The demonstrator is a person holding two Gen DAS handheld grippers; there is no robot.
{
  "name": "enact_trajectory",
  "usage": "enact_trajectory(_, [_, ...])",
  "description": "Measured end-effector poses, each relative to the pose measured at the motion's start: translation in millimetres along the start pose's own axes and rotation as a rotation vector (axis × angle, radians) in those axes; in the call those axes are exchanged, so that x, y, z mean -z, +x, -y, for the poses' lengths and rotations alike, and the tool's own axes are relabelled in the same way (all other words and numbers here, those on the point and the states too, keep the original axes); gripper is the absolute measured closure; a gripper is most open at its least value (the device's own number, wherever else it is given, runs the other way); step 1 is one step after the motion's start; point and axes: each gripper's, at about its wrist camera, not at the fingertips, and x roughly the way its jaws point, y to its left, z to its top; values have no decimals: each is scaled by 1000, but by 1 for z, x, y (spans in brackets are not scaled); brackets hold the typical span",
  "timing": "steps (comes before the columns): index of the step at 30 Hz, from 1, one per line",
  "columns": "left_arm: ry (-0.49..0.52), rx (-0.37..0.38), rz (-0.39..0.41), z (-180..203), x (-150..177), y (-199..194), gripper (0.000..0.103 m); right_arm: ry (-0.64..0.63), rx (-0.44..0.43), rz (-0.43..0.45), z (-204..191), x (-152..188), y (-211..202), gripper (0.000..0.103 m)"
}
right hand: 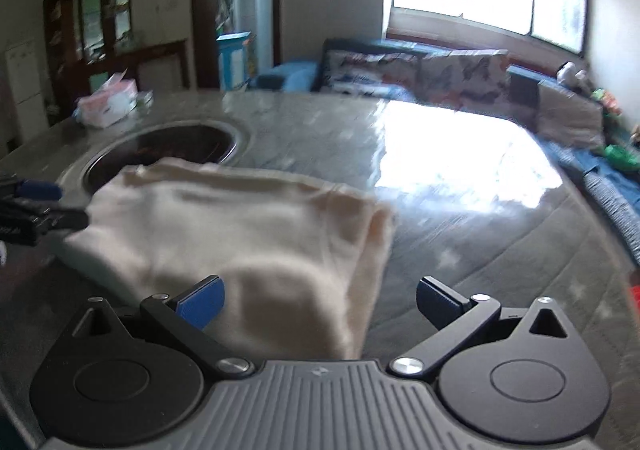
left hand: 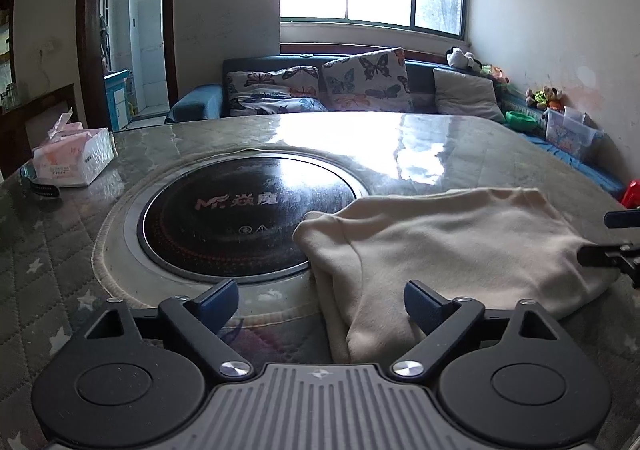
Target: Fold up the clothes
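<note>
The table point(left hand: 460, 137) is large and round-edged, covered by a quilted grey-green pad with pale stars under a glossy clear sheet. A circular black glass cooktop point(left hand: 248, 213) with a metal ring is set into its centre.

The cream garment point(left hand: 452, 250) lies on the near right part of the table, its left far corner overlapping the cooktop rim. It appears already folded into a thick, soft rectangle — fleecy, matte, with rounded layered edges. Judged from this, the folding is near its end.

Left gripper point(left hand: 322, 308): jaws apart, holding nothing, straddling the near left edge of the garment. Right gripper point(right hand: 320, 304): jaws apart, holding nothing, over the near right corner; this view is motion-blurred.

For a final fold or squaring-up, close each gripper on all layers at the near edge, lift both evenly, and keep the cloth taut — loose layers of soft fabric will likely slide apart.

A tissue pack point(left hand: 72, 153) sits at the far left.
</note>
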Motion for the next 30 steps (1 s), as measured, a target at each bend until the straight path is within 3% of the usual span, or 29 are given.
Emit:
enact_trajectory(5, [-5, -23, -37, -3, 6, 6, 11, 26, 88, -32, 12, 2, 14, 0])
enact_trajectory(13, [-7, -14, -38, -2, 5, 5, 10, 59, 110, -17, 24, 6, 2, 0])
enact_trajectory(19, [2, -25, -53, 2, 6, 10, 10, 72, 108, -36, 28, 5, 23, 0])
enact_trajectory(26, [61, 35, -51, 24, 4, 12, 10, 73, 194, -70, 38, 10, 13, 0])
enact_trajectory(30, [87, 64, -54, 40, 2, 19, 9, 135, 255, -74, 51, 20, 0, 0])
